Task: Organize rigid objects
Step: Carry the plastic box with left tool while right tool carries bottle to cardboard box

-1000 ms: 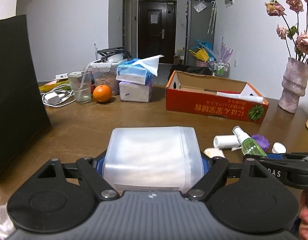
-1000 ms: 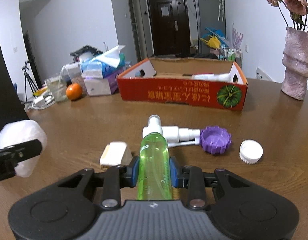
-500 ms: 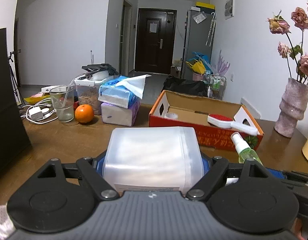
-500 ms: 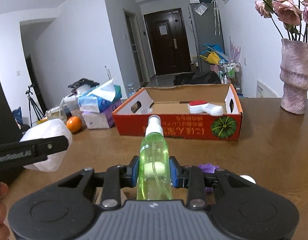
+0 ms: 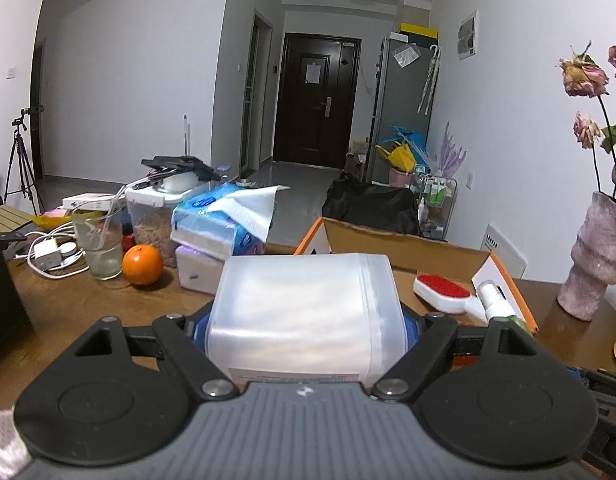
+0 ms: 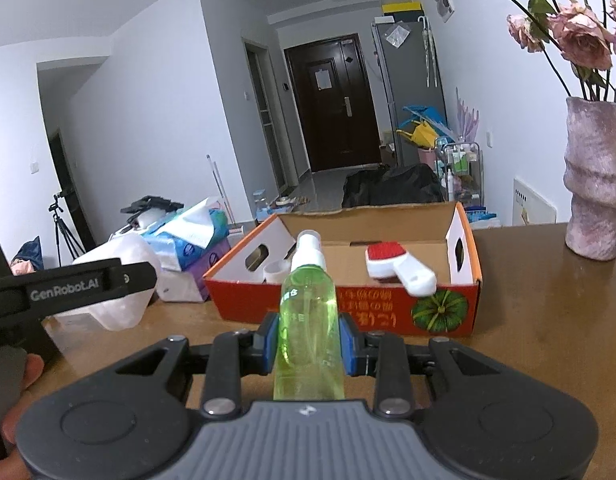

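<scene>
My left gripper [image 5: 303, 330] is shut on a wide translucent white plastic container [image 5: 303, 312], held above the wooden table. That container [image 6: 119, 280] also shows at the left of the right wrist view. My right gripper [image 6: 309, 344] is shut on a green spray bottle [image 6: 308, 320] with a white nozzle, which points toward the orange cardboard box [image 6: 243, 256]. The bottle's nozzle [image 5: 494, 294] peeks in at the right of the left wrist view. Inside the box lie a red-and-white brush [image 6: 400, 266] and a white roll [image 6: 276, 270]. Both grippers hang just in front of the box.
An orange [image 5: 142, 265], a glass [image 5: 97, 246], tissue packs [image 5: 223, 226], a lidded tub and white cables crowd the table's left back. A pink vase [image 6: 596, 184] with dried flowers stands at the right. A dark block [image 5: 3, 280] sits at the far left.
Both grippers have risen and moved forward toward the orange box with their loads. The small items on the table have dropped out of sight, and the box's inside shows.
</scene>
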The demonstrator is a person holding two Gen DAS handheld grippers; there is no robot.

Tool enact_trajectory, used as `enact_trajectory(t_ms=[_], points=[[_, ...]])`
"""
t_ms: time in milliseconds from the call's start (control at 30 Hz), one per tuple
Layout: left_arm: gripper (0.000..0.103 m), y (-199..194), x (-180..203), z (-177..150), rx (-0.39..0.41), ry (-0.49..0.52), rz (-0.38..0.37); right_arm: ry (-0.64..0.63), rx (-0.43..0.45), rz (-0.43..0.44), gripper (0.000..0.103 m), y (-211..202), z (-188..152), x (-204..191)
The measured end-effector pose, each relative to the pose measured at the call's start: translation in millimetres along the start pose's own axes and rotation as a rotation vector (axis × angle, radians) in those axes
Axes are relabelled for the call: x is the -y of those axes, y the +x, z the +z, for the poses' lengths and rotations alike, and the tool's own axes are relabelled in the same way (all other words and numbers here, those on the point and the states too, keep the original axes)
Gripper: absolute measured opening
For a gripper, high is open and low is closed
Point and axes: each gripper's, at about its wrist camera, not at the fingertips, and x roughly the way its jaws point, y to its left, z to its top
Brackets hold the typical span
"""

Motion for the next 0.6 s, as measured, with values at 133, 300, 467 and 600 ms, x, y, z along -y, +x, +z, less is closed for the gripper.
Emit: enact_trajectory(t_ms=[133, 300, 467, 600], points=[[0.083, 16.5, 3.4, 9.8, 0.008, -0.009, 0.002, -0.001, 0.013, -0.005, 0.030, 11.1, 9.6, 5.8], [0.083, 40.3, 8.6, 20.0, 0.011, -0.009, 0.004, 0.003, 0.028, -0.012, 0.030, 27.7, 22.2, 11.3], [0.083, 66.9, 20.6, 26.0, 0.008, 0.014, 0.009, 0.004, 0.027, -0.013, 0.030, 48.2, 32.6, 14.0], [0.083, 91.8, 29.7, 30.0, -0.006, 0.032, 0.008, 0.009, 0.028, -0.015, 0.030, 64.5, 41.4, 17.2]])
